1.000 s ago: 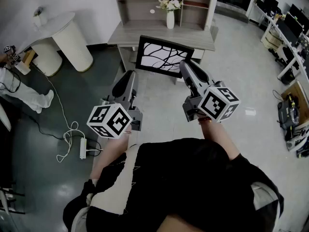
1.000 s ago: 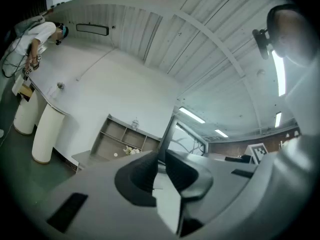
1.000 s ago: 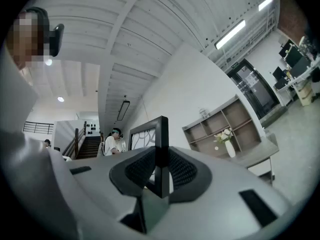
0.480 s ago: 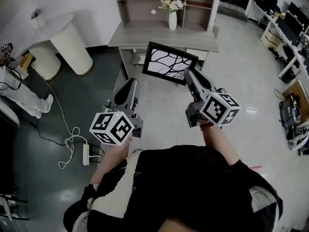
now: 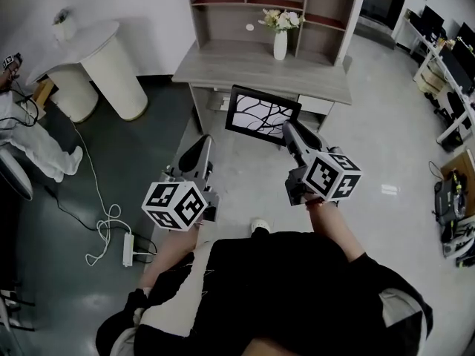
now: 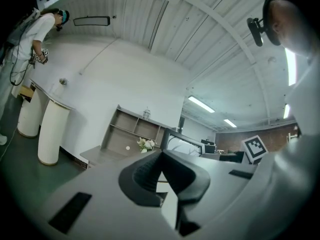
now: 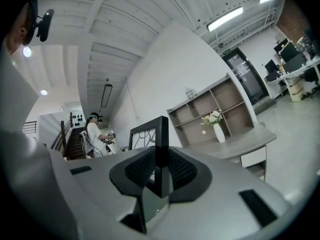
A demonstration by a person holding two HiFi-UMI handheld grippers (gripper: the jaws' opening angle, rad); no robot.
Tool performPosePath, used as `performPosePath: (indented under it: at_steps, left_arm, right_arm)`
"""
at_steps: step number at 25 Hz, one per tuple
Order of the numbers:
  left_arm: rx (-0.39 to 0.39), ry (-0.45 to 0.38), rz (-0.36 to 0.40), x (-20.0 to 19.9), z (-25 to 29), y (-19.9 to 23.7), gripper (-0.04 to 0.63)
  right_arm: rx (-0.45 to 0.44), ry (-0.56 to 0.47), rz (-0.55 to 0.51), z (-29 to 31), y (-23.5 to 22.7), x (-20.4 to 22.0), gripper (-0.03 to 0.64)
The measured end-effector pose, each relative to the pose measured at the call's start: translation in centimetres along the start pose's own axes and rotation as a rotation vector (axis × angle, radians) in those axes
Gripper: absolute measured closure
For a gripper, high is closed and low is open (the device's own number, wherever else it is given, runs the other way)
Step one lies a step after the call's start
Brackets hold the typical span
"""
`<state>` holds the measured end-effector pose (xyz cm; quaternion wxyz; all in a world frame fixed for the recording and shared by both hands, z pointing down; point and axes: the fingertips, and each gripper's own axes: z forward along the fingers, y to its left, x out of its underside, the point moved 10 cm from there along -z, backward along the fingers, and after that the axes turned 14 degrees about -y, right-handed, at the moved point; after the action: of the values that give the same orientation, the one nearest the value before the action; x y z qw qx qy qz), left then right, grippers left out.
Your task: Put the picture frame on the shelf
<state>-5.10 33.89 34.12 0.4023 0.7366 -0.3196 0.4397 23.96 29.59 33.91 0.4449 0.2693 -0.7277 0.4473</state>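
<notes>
The picture frame (image 5: pixel 261 113) is black with a white branch print and hangs upright in the air in front of the grey desk (image 5: pixel 245 61). My right gripper (image 5: pixel 288 129) is shut on its right edge; in the right gripper view that edge (image 7: pixel 161 134) stands between the pads. The left gripper (image 5: pixel 200 142) is shut and empty, low to the left of the frame and apart from it. The open shelf unit (image 5: pixel 274 6) rises at the back of the desk, with a white vase of flowers (image 5: pixel 280 41) in front of it.
A white round pedestal table (image 5: pixel 104 58) stands left of the desk. A power strip with a white cable (image 5: pixel 126 237) lies on the dark floor at left. A person in white (image 5: pixel 33 136) is at the far left. Computer desks (image 5: pixel 453 80) line the right side.
The desk and shelf unit have come nearer in the head view. The frame has stayed in the right gripper and sits lower in view. The left gripper has kept its place beside it.
</notes>
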Motion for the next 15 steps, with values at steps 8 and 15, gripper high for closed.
performPosePath:
  at_steps: [8,15]
  left_arm:
    - [-0.065,0.007,0.037,1.9,10.3,2.6,0.584]
    - [-0.06,-0.015,0.07,3.0,17.6,3.3,0.584]
  right_arm:
    - [-0.04,0.029,-0.013,9.5,-6.4,-1.4,0.535]
    - [-0.068,0.018,-0.033,15.6,-11.3,-3.5,0.535]
